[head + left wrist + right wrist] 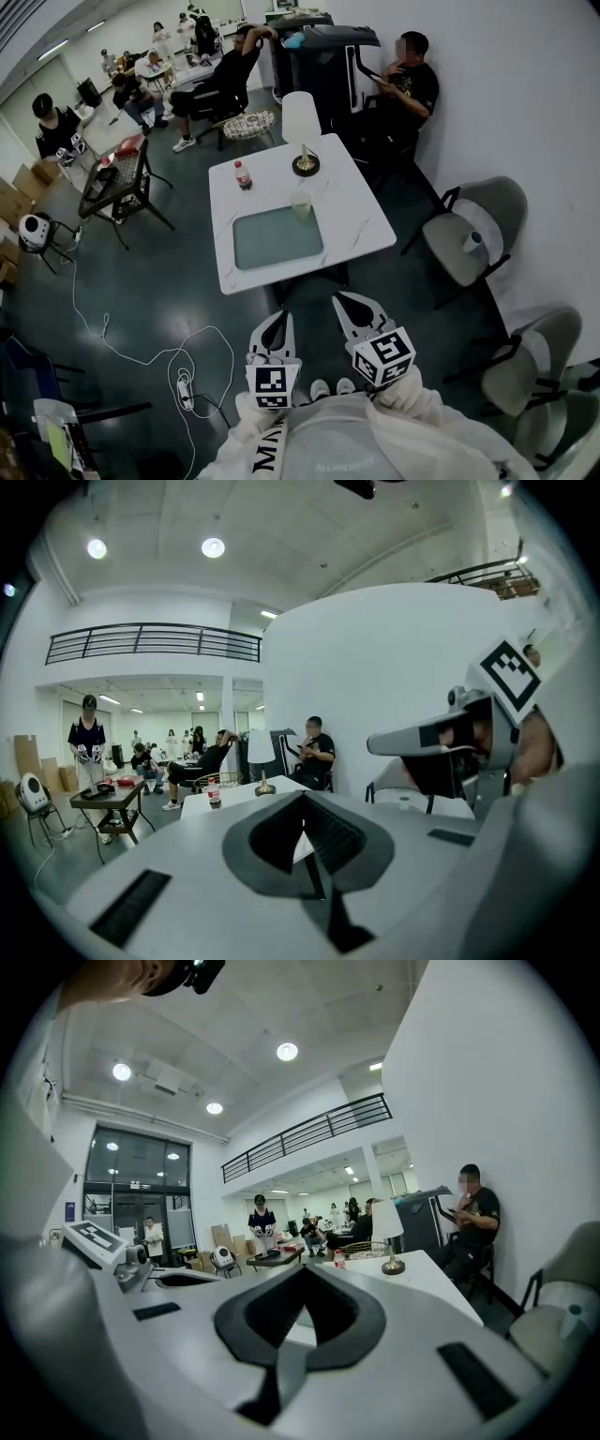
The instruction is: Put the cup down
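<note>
While both hand-held grippers hang over the floor (pixel 141 300) at 6 o'clock of the bench (pixel 361 220), neither touches anything on it.

Hand-held grippers (2). Left hand-held gripper (pixel 277 328): jaws fully together, nothing between them, as the left gripper view confirms. Right hand-held gripper (pixel 354 314): jaws likewise together along one seam in the right gripper view, holding nothing. Each carries one marker cube, and the two lie side by side, tips toward 12 o'clock.

Bench (1), white, square. It bears four things, one of each:
- Cup (pixel 301 206) (1): pale, translucent, upright, near the bench centre, at the 1 o'clock corner of the mat. It stands free, well apart from both hand-held grippers.
- Mat (pixel 272 242) (1): grey-blue, flat, at 6 o'clock of the bench top.
- Bottle (pixel 243 175) (1): red-labelled, upright, at 10 o'clock of the cup.
- Lamp (pixel 302 127) (1): white shade on a round dark base, at 12 o'clock of the cup, near the far edge.

Chairs (pixel 487 211) (3): grey, along the wall from 3 to 5 o'clock of the bench.
</note>
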The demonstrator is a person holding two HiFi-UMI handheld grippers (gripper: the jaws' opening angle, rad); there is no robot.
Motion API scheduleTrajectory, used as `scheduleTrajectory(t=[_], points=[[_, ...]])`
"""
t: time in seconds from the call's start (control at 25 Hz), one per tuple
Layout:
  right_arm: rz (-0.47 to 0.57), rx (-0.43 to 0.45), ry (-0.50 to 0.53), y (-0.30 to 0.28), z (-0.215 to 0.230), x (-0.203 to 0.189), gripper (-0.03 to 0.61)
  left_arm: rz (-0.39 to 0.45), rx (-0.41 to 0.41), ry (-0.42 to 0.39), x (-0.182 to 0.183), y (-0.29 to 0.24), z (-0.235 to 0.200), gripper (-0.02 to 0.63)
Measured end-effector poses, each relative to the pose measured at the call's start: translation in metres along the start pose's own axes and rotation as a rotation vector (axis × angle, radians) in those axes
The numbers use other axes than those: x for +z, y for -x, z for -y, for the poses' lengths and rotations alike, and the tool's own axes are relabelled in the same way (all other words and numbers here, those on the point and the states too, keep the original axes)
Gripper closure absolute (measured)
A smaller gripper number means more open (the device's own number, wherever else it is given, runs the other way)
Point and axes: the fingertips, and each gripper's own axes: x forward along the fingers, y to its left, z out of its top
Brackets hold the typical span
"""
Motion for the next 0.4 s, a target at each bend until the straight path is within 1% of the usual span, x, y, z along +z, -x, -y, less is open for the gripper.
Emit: scheduleTrajectory(t=[0.4], points=[[-0.004,-0.002,-0.017,0.005,0.024,-0.005,0.574,-0.020,-0.020,-0.028,-0.001,-0.020,0.022,0.603]])
